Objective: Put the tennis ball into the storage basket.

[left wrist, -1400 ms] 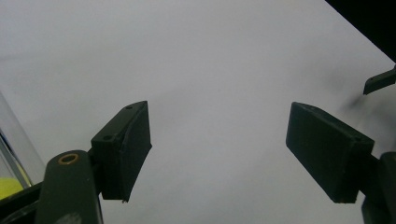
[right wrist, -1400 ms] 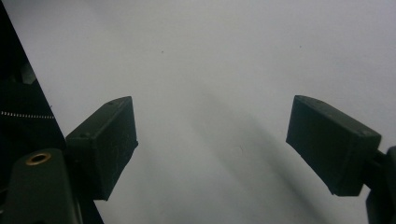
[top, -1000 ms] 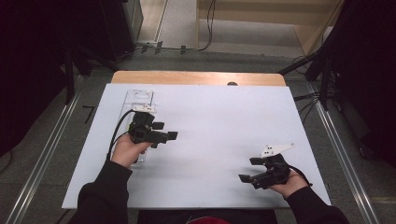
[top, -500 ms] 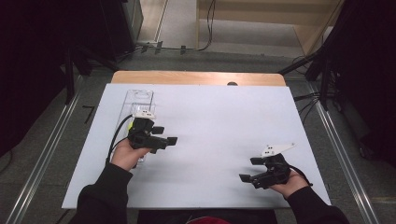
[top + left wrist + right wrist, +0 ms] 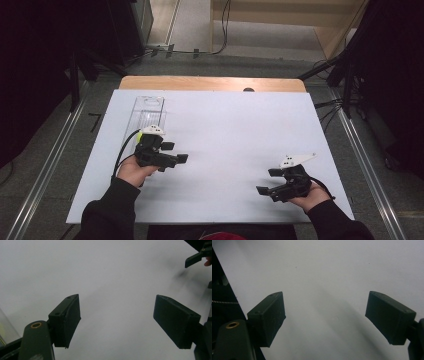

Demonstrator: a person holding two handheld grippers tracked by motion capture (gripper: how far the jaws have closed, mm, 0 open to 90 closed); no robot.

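My left gripper (image 5: 176,152) hovers over the left half of the white table sheet (image 5: 230,135), pointing right. Its jaws stand apart with nothing between them, and the left gripper view shows only bare sheet past the left gripper (image 5: 117,315). My right gripper (image 5: 269,181) is held low near the front right, pointing left. It is open and empty too, with plain white surface between the jaws of the right gripper (image 5: 325,315). A clear plastic case (image 5: 149,111) lies flat at the back left, just beyond my left hand.
A wooden board (image 5: 210,83) edges the far side of the sheet, with a small dark object (image 5: 248,90) on it. One jaw tip of the right gripper (image 5: 197,257) shows at the top right of the left gripper view. Metal rails and cables run along the floor on both sides.
My left gripper has drifted a little toward the near edge, away from the clear case. The right gripper has stayed where it was.
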